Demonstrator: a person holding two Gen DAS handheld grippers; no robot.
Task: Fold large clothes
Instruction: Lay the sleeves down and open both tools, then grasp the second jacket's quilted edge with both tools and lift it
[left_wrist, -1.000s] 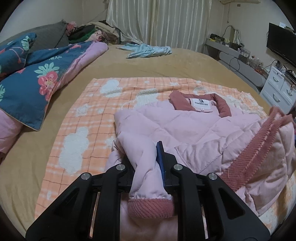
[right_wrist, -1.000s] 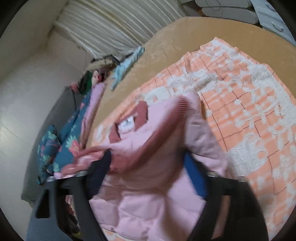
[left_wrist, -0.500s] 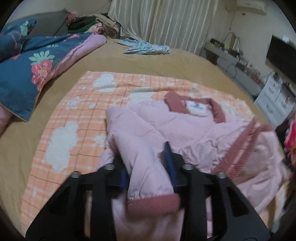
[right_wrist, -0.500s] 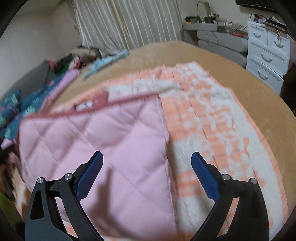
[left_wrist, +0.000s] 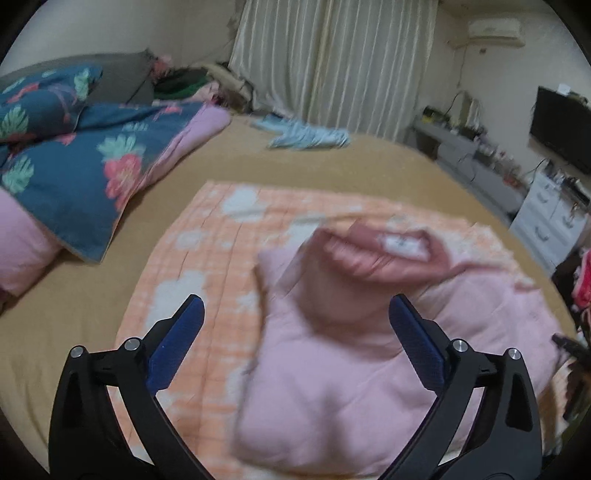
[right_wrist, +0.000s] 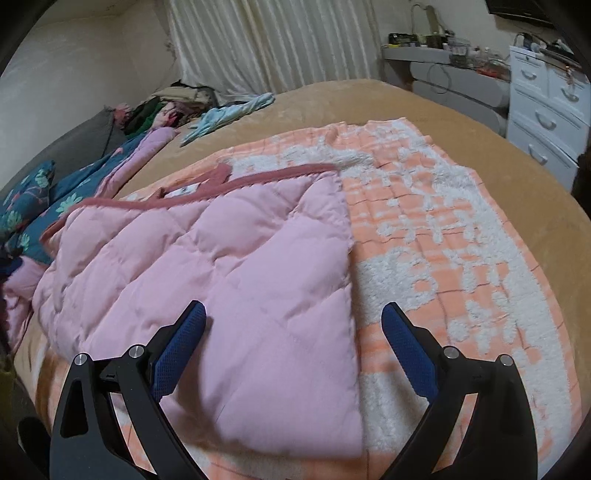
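Tan bed (left_wrist: 92, 325) fills my left view; the pink jacket (left_wrist: 332, 369) lies on its orange blanket (left_wrist: 207, 258), and my left tongs (left_wrist: 295, 314), jaws just opened wide, hold nothing. Right view: right tongs (right_wrist: 293, 317) gape empty above the jacket's folded panel (right_wrist: 221, 266).

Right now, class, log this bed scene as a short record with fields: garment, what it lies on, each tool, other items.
garment: pink quilted jacket, side panel folded over, dark pink trim
surface: orange checked blanket on a tan bed
left tool: open, jaws have just been opening, nothing gripped
right tool: open, above the jacket's edge
other items: floral quilt, light blue garment
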